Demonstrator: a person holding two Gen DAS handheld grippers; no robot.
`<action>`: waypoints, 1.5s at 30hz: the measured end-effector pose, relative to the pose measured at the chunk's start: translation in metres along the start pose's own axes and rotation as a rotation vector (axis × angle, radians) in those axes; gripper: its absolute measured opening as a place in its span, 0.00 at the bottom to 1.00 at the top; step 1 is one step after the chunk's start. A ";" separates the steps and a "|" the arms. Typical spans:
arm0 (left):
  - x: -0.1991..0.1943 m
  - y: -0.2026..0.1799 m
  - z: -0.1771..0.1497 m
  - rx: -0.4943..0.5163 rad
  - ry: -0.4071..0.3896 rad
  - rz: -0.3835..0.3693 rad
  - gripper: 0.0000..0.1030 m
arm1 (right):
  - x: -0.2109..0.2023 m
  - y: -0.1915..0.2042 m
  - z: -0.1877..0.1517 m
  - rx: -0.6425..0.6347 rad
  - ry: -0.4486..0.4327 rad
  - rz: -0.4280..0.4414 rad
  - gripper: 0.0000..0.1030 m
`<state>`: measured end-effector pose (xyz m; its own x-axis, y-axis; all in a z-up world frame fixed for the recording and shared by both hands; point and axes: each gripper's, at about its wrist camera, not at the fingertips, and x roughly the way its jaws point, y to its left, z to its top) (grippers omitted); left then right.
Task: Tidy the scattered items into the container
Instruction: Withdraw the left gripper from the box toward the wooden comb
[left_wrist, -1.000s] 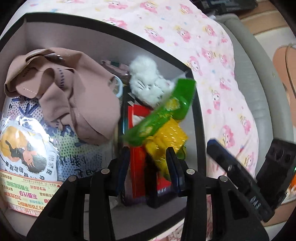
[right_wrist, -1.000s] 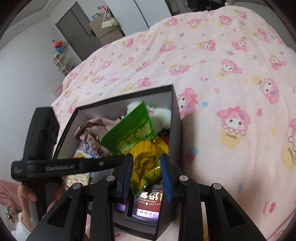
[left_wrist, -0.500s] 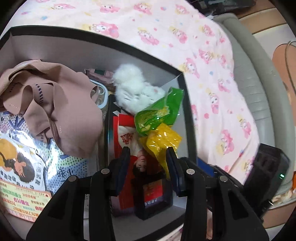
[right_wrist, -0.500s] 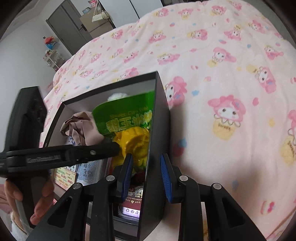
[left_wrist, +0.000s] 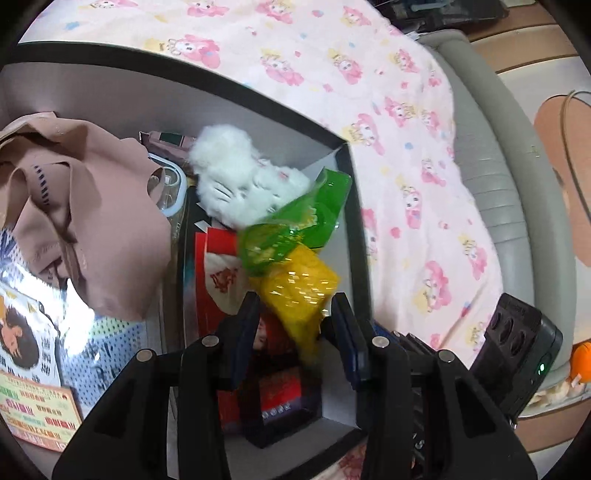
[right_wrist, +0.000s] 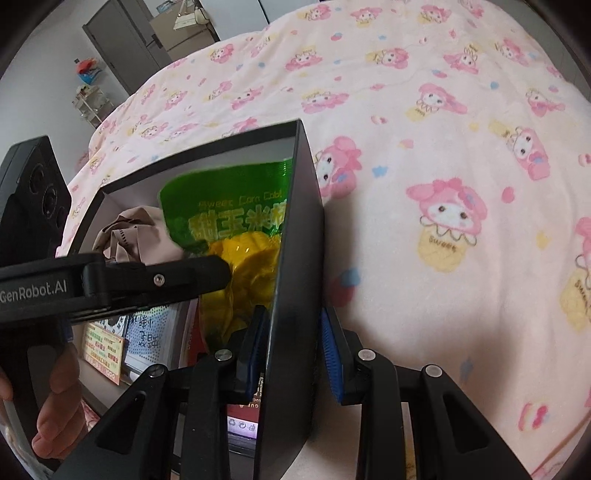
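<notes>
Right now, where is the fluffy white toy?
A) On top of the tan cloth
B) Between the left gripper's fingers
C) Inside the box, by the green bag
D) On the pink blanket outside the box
C: the white toy lies inside the box, with the green bag overlapping its edge, apart from the tan cloth.
</notes>
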<state>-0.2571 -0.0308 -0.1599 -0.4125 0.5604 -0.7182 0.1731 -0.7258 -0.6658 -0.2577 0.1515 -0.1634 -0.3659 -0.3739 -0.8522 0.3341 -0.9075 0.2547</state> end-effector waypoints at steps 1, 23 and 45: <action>-0.005 -0.003 -0.004 0.015 -0.011 0.007 0.39 | -0.005 0.001 0.000 -0.002 -0.012 -0.005 0.26; -0.164 -0.063 -0.127 0.352 -0.243 0.135 0.51 | -0.163 0.081 -0.064 -0.072 -0.266 -0.017 0.38; -0.309 0.107 -0.193 0.069 -0.403 0.243 0.49 | -0.111 0.282 -0.104 -0.393 -0.112 0.216 0.38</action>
<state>0.0613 -0.2048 -0.0479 -0.6838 0.1815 -0.7067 0.2537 -0.8490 -0.4635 -0.0324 -0.0431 -0.0451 -0.3365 -0.5845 -0.7383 0.7094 -0.6730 0.2095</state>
